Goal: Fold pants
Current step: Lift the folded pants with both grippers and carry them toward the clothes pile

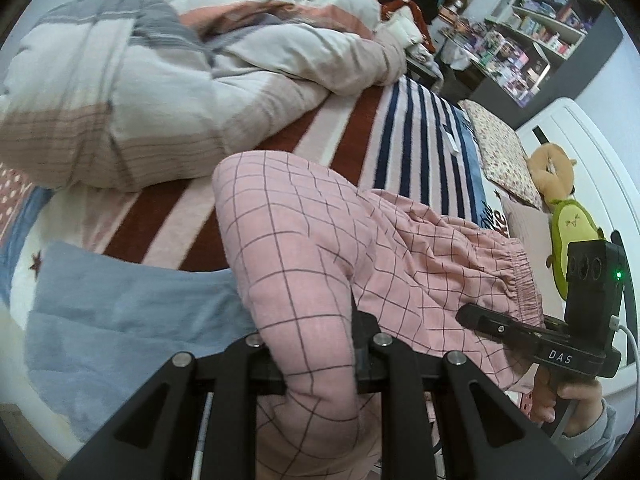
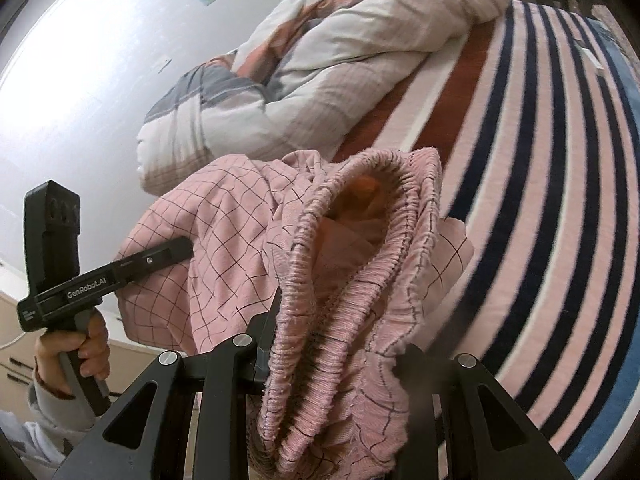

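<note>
Soft pink checked pants (seemingly bunched)

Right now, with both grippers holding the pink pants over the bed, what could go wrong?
1. The right gripper pinches only the bunched waistband; the elastic could slip out.
2. The left gripper grips a loose fold of the pants, so the legs may land twisted.
3. The crumpled duvet and blue cloth crowd the striped blanket, so the pants could snag them.
</note>
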The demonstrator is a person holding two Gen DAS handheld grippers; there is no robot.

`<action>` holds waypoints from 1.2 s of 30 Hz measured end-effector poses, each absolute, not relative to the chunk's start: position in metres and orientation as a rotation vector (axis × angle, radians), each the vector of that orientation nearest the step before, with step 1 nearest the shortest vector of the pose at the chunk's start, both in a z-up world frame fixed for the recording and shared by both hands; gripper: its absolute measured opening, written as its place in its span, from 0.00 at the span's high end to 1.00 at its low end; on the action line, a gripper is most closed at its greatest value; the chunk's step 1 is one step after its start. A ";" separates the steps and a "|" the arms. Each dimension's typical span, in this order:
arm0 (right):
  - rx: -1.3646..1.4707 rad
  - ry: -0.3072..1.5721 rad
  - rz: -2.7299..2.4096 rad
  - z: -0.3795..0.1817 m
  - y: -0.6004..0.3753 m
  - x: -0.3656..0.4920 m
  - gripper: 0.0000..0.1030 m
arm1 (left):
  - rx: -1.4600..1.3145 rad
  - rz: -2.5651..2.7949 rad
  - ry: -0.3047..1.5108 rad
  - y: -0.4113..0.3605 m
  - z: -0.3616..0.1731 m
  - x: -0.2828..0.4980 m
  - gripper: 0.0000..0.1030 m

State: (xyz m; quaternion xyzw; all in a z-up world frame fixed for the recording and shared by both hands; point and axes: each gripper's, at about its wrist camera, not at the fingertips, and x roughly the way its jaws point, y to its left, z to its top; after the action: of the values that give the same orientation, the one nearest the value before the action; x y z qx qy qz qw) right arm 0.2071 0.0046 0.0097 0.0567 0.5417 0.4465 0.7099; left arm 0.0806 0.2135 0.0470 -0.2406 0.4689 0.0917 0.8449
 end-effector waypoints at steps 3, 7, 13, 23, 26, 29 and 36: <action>0.113 1.207 1.014 0.012 0.024 0.200 0.78 | -0.521 0.220 0.980 0.227 0.050 0.067 0.85; 0.090 1.212 1.046 0.015 0.050 0.190 0.78 | -0.543 0.251 0.966 0.247 0.052 0.046 0.85; 0.041 1.247 1.105 0.014 0.096 0.171 0.78 | -0.575 0.312 0.954 0.284 0.048 0.007 0.85; -0.022 1.290 1.186 0.001 0.161 0.135 0.78 | -0.589 0.385 0.966 0.331 0.033 -0.036 0.85; -0.046 1.306 1.184 -0.007 0.175 0.129 0.78 | -0.601 0.387 0.986 0.341 0.019 -0.042 0.85; -0.063 1.329 1.170 -0.018 0.190 0.129 0.78 | -0.615 0.386 1.003 0.346 0.006 -0.047 0.85; -0.065 1.402 1.115 -0.047 0.197 0.127 0.78 | -0.635 0.377 1.053 0.356 -0.018 -0.050 0.83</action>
State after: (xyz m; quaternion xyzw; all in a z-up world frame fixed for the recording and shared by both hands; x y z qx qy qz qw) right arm 0.1268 0.1974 -0.0467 -0.0283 0.6107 0.4858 0.6247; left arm -0.0497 0.3561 -0.0183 -0.2962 0.4908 0.1759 0.8003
